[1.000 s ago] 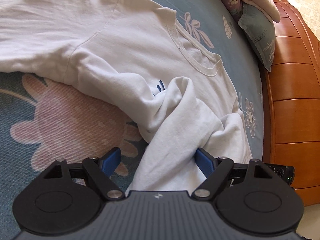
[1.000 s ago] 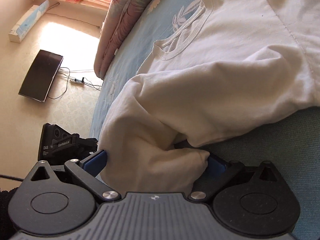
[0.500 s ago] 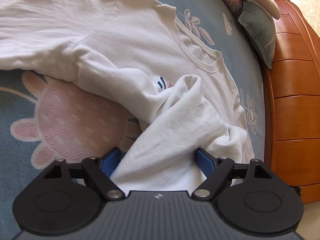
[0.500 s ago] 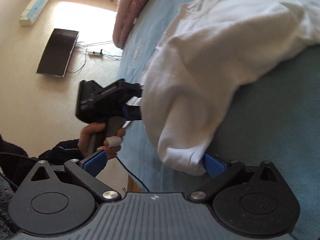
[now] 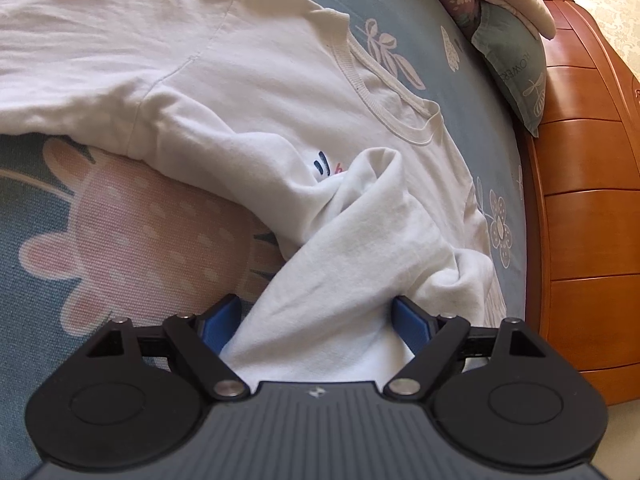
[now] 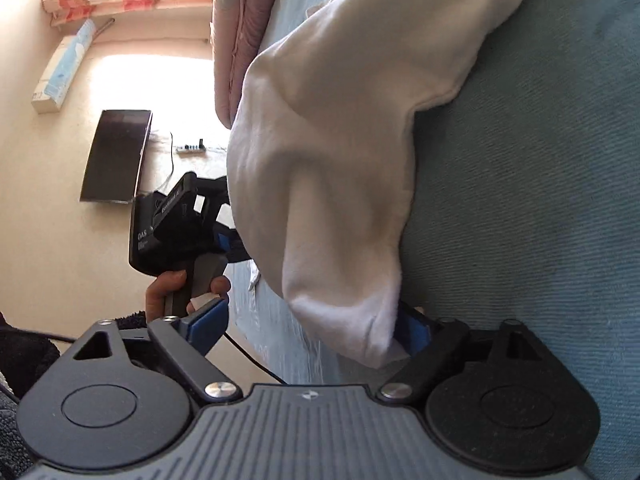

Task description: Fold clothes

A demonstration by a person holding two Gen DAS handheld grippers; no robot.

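Note:
A white long-sleeved shirt (image 5: 224,92) lies on the blue patterned bed (image 5: 100,240), collar toward the wooden headboard. A bunched fold of it runs into my left gripper (image 5: 316,320), whose blue pads stand wide apart with the cloth between them. In the right wrist view the shirt's other fold (image 6: 332,184) hangs down into my right gripper (image 6: 312,328); the pads are wide apart and the cloth touches only the right pad (image 6: 412,330). The left gripper (image 6: 180,224) shows there too, held in a hand at the bed's edge.
A wooden headboard (image 5: 580,200) stands at the right with pillows (image 5: 512,60) against it. In the right wrist view a pink quilt (image 6: 240,28) lies at the bed's far side; on the floor are a dark monitor (image 6: 116,156), a power strip and cables.
The right gripper has lifted and swung toward the bed's edge, drawing its fold of the shirt up off the bed. The left gripper moved a little; its fold pulled tighter.

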